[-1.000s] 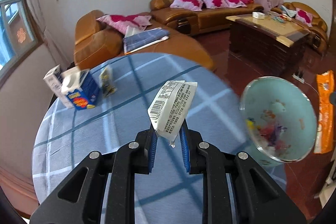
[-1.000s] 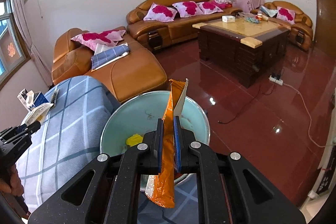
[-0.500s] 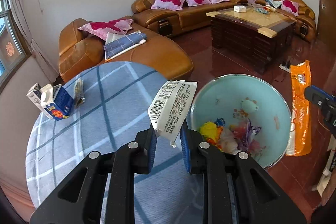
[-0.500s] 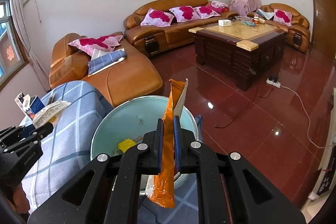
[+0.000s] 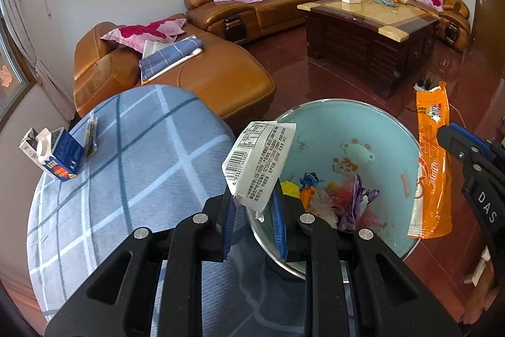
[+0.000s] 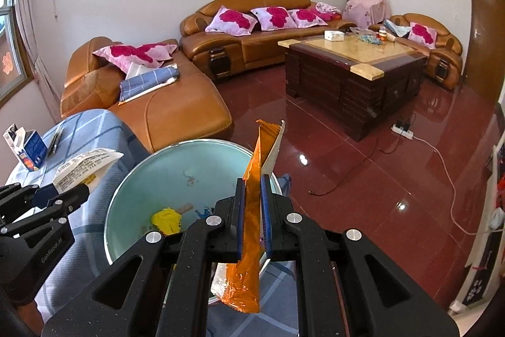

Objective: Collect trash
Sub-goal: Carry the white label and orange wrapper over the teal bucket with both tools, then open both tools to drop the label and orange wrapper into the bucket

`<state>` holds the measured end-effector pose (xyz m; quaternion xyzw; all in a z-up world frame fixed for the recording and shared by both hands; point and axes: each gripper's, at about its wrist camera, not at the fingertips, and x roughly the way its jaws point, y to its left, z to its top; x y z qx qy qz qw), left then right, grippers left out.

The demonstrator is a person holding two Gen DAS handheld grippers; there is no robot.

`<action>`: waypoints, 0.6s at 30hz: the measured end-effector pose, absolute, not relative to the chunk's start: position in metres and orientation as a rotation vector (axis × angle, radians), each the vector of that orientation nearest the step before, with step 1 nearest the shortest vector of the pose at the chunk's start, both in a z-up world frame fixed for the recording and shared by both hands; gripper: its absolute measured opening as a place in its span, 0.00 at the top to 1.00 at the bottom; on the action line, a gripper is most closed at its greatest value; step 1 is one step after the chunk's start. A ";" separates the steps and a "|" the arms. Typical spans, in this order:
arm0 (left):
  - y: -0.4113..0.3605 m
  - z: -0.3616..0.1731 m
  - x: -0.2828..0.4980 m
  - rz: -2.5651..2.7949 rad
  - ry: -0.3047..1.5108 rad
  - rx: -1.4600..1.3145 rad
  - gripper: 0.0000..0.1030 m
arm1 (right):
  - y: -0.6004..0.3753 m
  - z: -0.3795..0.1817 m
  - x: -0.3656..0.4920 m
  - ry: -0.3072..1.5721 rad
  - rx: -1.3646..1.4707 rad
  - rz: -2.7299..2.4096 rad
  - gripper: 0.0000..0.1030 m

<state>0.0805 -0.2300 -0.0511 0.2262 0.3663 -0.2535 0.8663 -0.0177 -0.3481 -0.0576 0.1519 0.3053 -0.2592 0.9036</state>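
Both grippers now sit nearer the basin (image 5: 394,128) than before, left gripper (image 5: 254,223) clamping the white wrapper (image 5: 258,163), right gripper (image 6: 252,217) pinching the orange wrapper (image 6: 251,229), beside the checked tabletop (image 5: 126,179) in a sofa-lined room.

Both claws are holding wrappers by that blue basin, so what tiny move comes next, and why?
Probably nudge the left gripper rightward, then open its jaws: its white wrapper hangs at the basin rim, not squarely over the trash inside.

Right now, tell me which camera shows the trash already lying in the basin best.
The left wrist view: it looks down into the basin, showing the pile of wrappers on its bottom. In the right wrist view the right tool and its orange wrapper hide most of it; only a yellow piece shows.
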 end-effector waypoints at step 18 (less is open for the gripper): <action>-0.258 -0.090 0.100 -0.516 0.880 0.462 0.79 | -0.356 -0.093 0.015 0.719 0.277 -0.474 0.89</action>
